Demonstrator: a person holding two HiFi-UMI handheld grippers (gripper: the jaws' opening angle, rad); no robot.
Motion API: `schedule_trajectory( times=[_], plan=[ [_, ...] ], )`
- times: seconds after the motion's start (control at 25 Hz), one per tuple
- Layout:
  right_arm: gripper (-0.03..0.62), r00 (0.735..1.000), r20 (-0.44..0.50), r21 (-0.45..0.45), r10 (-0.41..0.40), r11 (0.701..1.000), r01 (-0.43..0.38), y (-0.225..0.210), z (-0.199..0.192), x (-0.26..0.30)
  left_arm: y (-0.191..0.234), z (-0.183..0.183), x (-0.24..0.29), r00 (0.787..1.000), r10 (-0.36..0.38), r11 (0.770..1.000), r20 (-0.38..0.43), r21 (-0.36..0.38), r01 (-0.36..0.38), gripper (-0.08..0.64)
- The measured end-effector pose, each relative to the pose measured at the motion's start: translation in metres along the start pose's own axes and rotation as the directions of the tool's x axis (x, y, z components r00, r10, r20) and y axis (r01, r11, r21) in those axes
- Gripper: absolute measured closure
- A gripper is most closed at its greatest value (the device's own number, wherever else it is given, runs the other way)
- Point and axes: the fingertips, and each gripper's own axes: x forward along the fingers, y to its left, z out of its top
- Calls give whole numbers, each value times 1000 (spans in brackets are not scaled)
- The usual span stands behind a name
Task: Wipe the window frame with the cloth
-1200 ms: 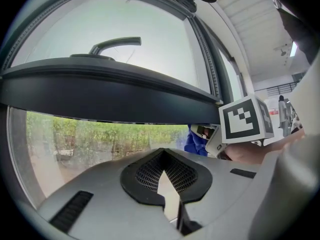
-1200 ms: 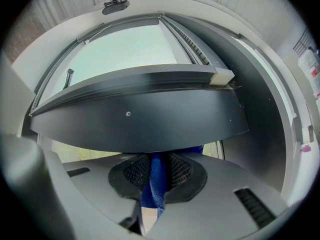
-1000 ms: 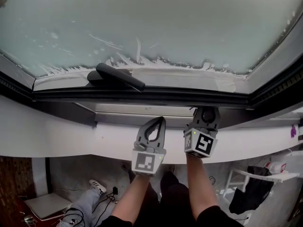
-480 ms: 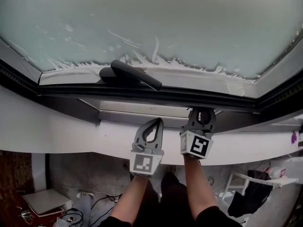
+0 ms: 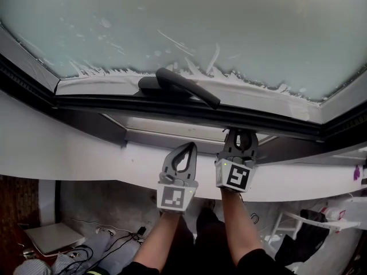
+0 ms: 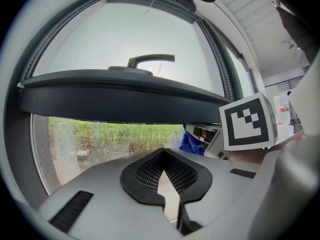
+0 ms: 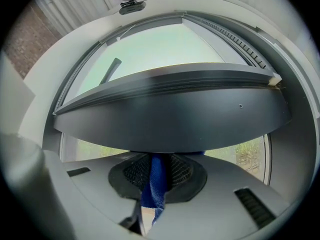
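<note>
Frosted glass (image 5: 229,27) is seen beyond the window frame (image 5: 114,103). The cloth (image 7: 157,176) is pinched by the right gripper (image 5: 241,133) at the frame; the left gripper (image 5: 192,146) is closed, empty. Wiping is judged barely begun.

The cloth (image 7: 154,181) is blue and looks soft. It sits low in the middle of the right gripper view as 1 thin, folded strip, pinched between the 2 jaws of the right gripper (image 5: 240,137). Its top end reaches up to the bottom edge of the window frame (image 7: 175,126). The window frame is dark and smooth, and it runs as a wide curved band across the middle of that view.
</note>
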Motion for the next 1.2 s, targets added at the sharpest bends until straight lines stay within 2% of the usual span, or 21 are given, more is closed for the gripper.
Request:
schedule_trajectory(
  times=[1.2],
  plan=[
    [552,981,23,-14,194,981,-193,144,-5,28,108,-11,-55,991,132,991,-22,10,-132,555]
  ],
)
